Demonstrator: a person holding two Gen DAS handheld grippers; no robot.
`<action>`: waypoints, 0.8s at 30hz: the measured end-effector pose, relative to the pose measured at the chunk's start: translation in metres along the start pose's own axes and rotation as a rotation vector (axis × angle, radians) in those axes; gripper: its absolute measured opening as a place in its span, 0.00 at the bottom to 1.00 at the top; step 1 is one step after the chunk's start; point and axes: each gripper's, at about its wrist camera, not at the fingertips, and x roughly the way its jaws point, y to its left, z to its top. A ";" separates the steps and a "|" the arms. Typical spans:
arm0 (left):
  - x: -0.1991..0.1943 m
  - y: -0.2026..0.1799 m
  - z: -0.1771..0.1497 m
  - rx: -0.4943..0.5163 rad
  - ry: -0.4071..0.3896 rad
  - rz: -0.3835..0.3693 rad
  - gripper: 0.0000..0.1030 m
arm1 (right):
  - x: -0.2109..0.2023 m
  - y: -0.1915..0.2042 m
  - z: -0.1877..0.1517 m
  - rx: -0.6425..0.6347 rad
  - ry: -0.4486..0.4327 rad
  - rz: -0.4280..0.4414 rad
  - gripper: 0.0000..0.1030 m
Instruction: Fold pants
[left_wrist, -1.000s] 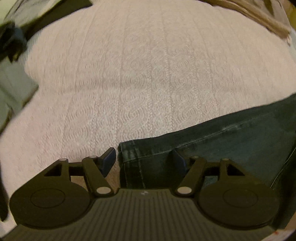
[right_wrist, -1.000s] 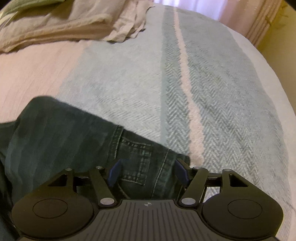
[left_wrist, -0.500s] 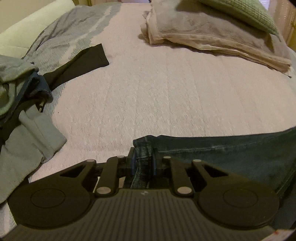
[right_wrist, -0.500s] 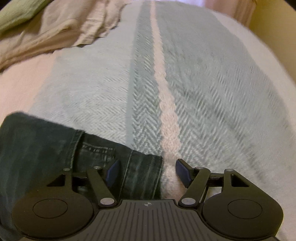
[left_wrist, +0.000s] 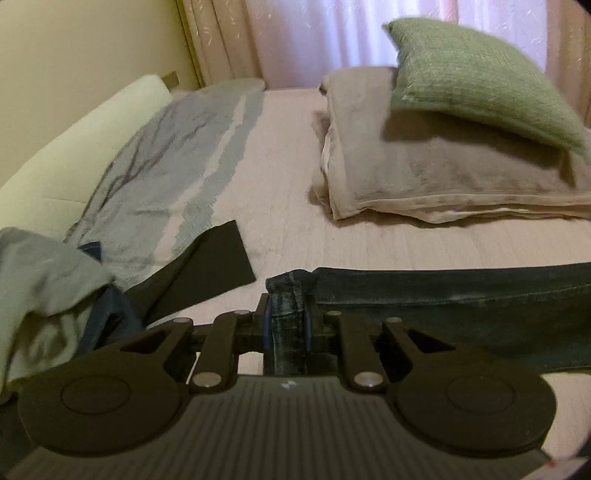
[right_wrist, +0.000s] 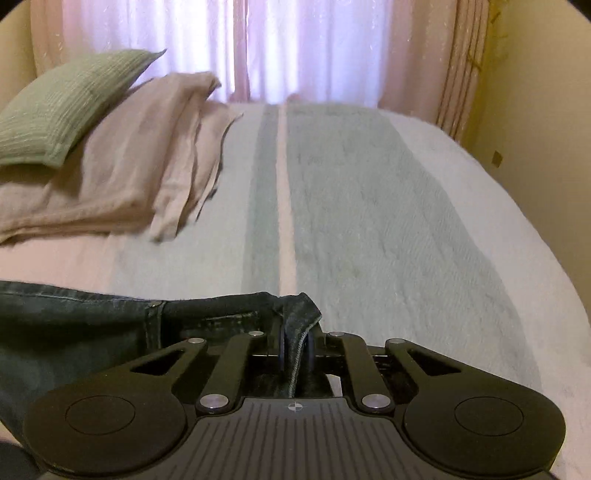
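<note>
Pants (left_wrist: 461, 306) of dark blue denim, heavy and faintly faded along the seams, are stretched out above the bed (left_wrist: 295, 206), one pair only, held at both ends. The left tool (left_wrist: 287, 328) is clamped on a stitched hem, its two blue pads pressed together on the thick folded cloth. The right tool (right_wrist: 296, 350) is clamped on the waistband end, where a rivet and a pocket seam show at about nine o'clock from the tool; the denim bunches up into a small peak between its fingers.

From the left wrist view the bed shows a pale pink quilted cover with fine ribs. At two o'clock lie two cushions: a flat beige pillow (left_wrist: 424, 166) of crumpled linen-like cloth, and a green ribbed cushion (left_wrist: 476, 77) leaning on top of it. At ten o'clock a grey-blue striped blanket (left_wrist: 173, 162) runs up the bed's edge. At nine o'clock is a loose heap of clothes: a grey-green garment (left_wrist: 40, 273), something navy beneath it, and a flat black piece (left_wrist: 207, 273) reaching toward the hem, close to it but apart.

From the right wrist view a pale teal woven blanket (right_wrist: 369, 221) with one darker band and one pink stripe lies under and beyond the waistband. Sheer pinkish curtains (right_wrist: 295, 48) hang at twelve o'clock.
</note>
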 end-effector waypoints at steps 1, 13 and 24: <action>0.019 -0.003 0.001 -0.017 0.010 0.015 0.15 | 0.015 0.004 0.003 -0.006 0.016 -0.006 0.16; 0.059 -0.019 -0.077 -0.093 0.137 0.003 0.24 | 0.004 0.066 -0.060 -0.046 0.078 0.010 0.55; -0.004 -0.055 -0.150 0.348 0.111 -0.053 0.43 | -0.052 0.224 -0.116 -0.164 0.145 0.250 0.55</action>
